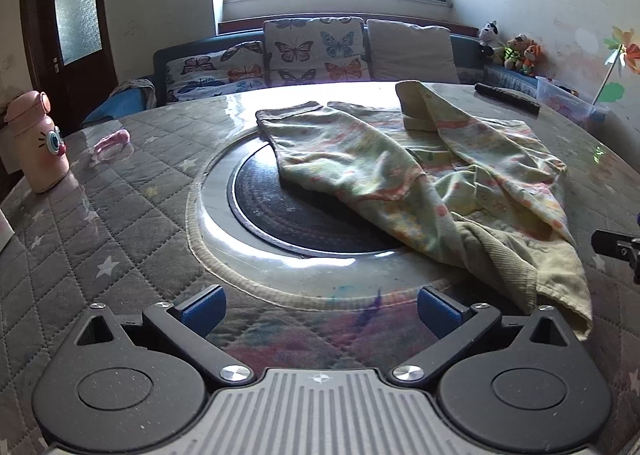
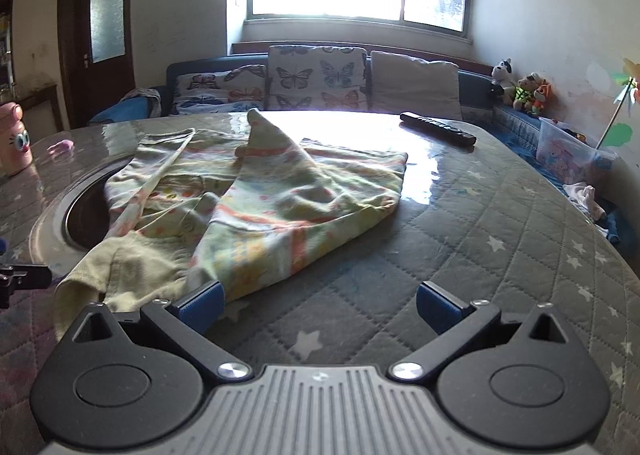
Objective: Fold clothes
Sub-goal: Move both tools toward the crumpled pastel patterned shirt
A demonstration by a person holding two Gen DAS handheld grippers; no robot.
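A pale green child's garment [image 1: 432,179] with an orange and yellow print lies crumpled on the round table, partly over the dark centre disc [image 1: 288,207]. Its ribbed waistband hangs toward the near edge. My left gripper [image 1: 320,309] hovers open above the table, left of that waistband, with nothing between its blue pads. In the right wrist view the same garment [image 2: 256,199] spreads ahead and to the left. My right gripper [image 2: 318,309] is open too, and its left pad [image 2: 200,307] sits right at the cloth's near hem.
The table wears a grey quilted star-print cover [image 2: 500,223] under glossy film. A black remote [image 2: 438,127] lies at the far right. A pink bottle [image 1: 38,143] and a small pink toy [image 1: 114,141] stand far left. A sofa with butterfly cushions [image 1: 312,51] runs behind.
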